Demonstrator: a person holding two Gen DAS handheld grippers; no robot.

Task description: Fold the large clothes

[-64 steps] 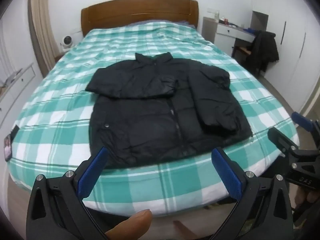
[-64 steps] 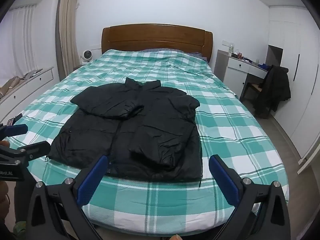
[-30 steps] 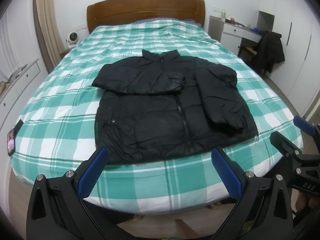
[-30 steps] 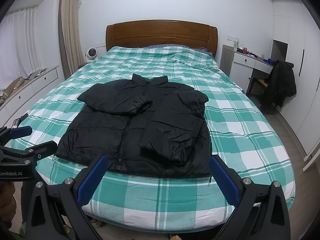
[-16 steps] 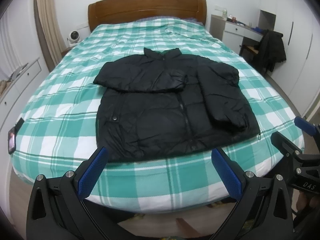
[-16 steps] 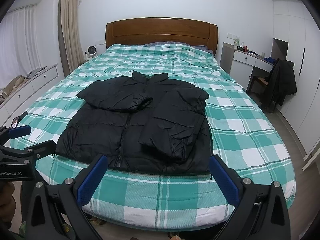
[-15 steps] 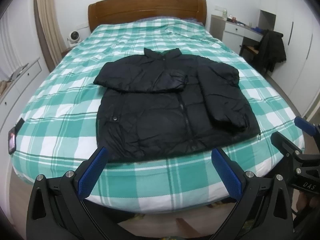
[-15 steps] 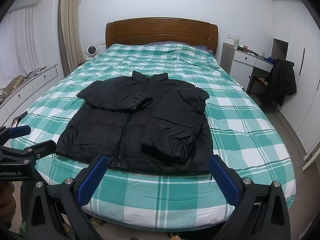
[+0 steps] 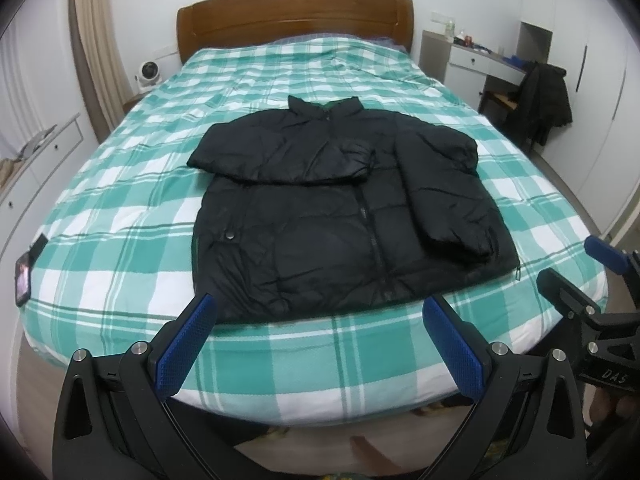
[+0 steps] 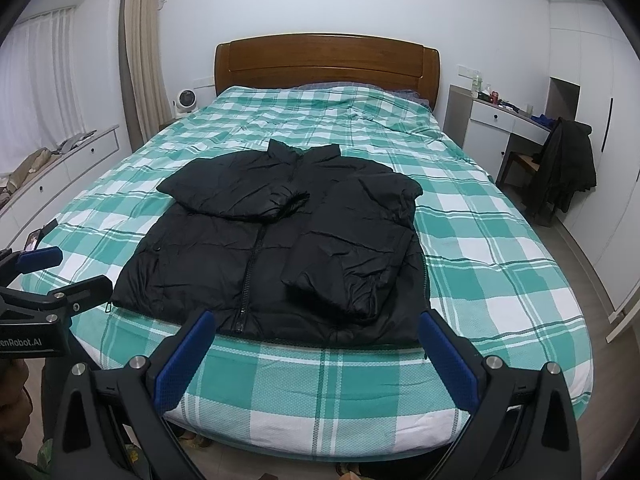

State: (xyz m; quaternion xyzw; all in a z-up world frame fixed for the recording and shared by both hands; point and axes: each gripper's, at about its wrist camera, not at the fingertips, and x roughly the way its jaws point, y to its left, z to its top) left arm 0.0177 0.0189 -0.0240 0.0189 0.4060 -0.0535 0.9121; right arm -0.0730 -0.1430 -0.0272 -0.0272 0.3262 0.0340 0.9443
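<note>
A black puffer jacket [image 9: 336,216] [image 10: 280,248] lies flat, zipped, on the green-and-white checked bed [image 9: 120,216] [image 10: 500,240], collar toward the headboard. Both sleeves are folded in over its front: one lies across the chest, the other runs down along one side. My left gripper [image 9: 318,340] is open, held off the foot of the bed, apart from the jacket's hem. My right gripper [image 10: 316,354] is also open, likewise short of the hem. Each gripper shows at the edge of the other's view. Neither holds anything.
A wooden headboard [image 10: 326,60] stands at the far end. A phone [image 9: 23,278] lies at the bed's left edge. A white desk [image 10: 508,120] and a chair draped with a dark coat [image 10: 566,168] stand right of the bed. Low drawers [image 10: 60,160] run along the left wall.
Both grippers have risen and drawn slightly back from the bed, so the jacket sits a bit farther and more centred. The jacket itself has not moved.
</note>
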